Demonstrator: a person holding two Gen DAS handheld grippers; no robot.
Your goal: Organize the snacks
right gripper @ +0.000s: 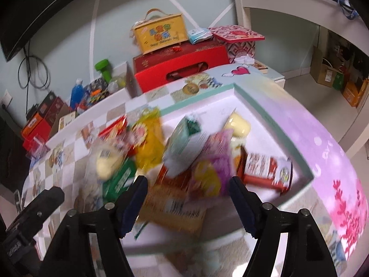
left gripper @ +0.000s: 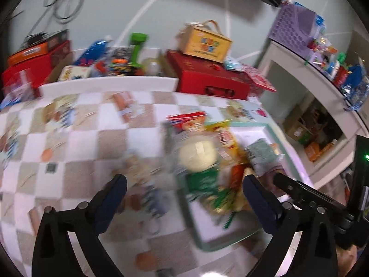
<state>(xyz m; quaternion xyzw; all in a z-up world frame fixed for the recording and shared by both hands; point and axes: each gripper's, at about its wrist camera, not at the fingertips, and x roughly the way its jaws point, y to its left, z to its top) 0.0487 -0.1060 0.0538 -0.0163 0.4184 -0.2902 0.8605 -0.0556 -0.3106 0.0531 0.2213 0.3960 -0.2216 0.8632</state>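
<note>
Snack packets [right gripper: 184, 152] lie heaped in a shallow teal-rimmed tray [right gripper: 272, 117] on the checkered bench [left gripper: 76, 143]. Right tool [right gripper: 186, 191] gapes wide above the heap, gripping nothing. Left tool [left gripper: 184, 189], at nine o'clock of it, gapes wide, empty.

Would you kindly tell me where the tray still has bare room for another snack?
The tray is bare along its far edge, between the rim and the cream bun. Its middle is crowded with the yellow packet, purple packet and others.
</note>
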